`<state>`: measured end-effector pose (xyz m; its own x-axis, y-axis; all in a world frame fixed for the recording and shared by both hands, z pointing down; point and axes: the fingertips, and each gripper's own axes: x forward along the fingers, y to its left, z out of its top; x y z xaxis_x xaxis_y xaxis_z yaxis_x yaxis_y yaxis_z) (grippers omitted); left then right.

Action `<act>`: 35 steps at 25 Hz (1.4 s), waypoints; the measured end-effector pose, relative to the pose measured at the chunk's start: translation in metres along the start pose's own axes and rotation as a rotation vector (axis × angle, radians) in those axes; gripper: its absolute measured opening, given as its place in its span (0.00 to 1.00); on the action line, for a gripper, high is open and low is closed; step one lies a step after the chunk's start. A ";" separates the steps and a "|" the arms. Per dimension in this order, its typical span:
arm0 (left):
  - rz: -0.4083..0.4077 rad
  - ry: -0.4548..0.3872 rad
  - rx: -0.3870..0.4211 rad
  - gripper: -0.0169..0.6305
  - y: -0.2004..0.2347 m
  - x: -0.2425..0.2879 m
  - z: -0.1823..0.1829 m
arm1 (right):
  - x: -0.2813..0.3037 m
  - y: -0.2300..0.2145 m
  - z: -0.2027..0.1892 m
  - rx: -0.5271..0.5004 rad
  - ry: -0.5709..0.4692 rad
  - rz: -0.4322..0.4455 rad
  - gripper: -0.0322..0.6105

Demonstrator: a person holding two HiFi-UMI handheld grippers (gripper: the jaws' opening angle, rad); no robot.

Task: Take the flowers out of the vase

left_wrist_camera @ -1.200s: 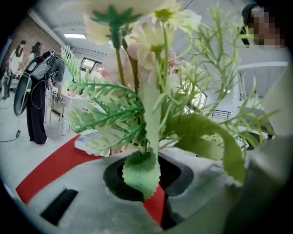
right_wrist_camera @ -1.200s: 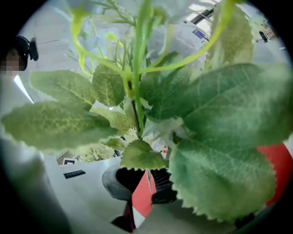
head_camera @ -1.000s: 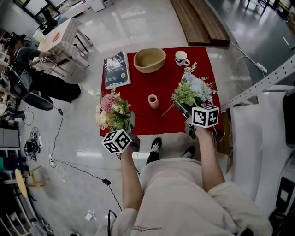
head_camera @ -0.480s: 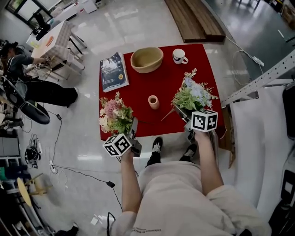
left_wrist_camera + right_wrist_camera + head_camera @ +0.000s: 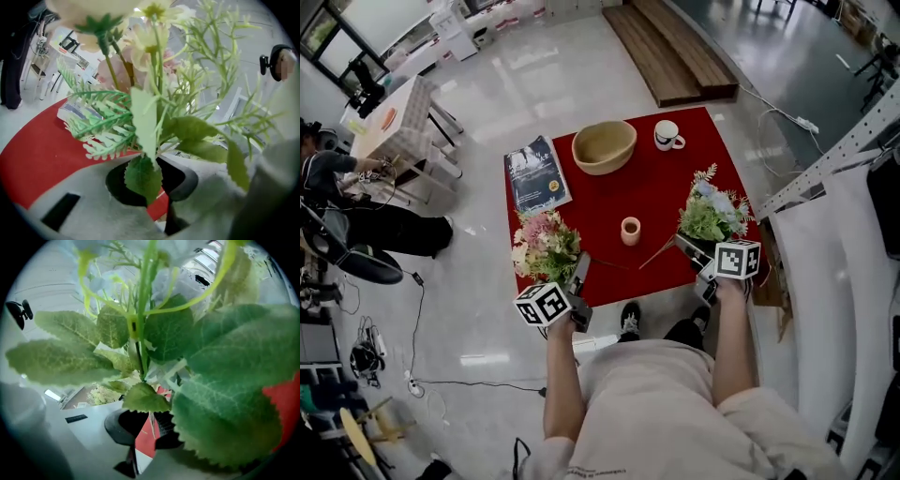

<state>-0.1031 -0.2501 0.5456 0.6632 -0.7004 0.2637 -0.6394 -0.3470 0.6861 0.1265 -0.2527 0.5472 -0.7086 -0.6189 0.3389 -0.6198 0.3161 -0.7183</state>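
A small pink vase (image 5: 630, 231) stands empty in the middle of the red cloth (image 5: 609, 192). My left gripper (image 5: 579, 272) is shut on the stems of a pink and cream bouquet (image 5: 546, 246) at the cloth's left front corner. In the left gripper view the bouquet (image 5: 154, 93) rises from between the jaws of the left gripper (image 5: 161, 197). My right gripper (image 5: 686, 246) is shut on a blue and white bouquet (image 5: 712, 214) at the right front; its stem end points toward the vase. In the right gripper view, leaves of that bouquet (image 5: 187, 362) hide most of the right gripper (image 5: 146, 427).
A wooden bowl (image 5: 604, 145) and a white mug (image 5: 667, 135) sit at the cloth's far side, a book (image 5: 534, 174) at its left edge. A person (image 5: 356, 178) sits by a small table (image 5: 394, 112) at far left. A white board (image 5: 825, 281) lies to the right.
Both grippers have sunk a little toward the cloth with their bouquets still gripped. The head view has shifted, so the cloth sits lower in the picture.
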 end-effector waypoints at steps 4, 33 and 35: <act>-0.056 -0.006 -0.014 0.11 0.013 0.002 0.024 | 0.000 0.008 -0.004 0.018 -0.059 -0.028 0.10; -0.158 0.097 -0.071 0.12 0.019 0.023 0.013 | 0.011 0.015 -0.001 -0.067 -0.035 -0.161 0.10; -0.157 0.099 -0.068 0.12 0.018 0.021 0.011 | 0.011 0.016 0.001 -0.070 -0.037 -0.162 0.10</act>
<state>-0.1050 -0.2785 0.5558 0.7901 -0.5748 0.2130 -0.4995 -0.4023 0.7673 0.1095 -0.2549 0.5387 -0.5856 -0.6912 0.4235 -0.7478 0.2590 -0.6113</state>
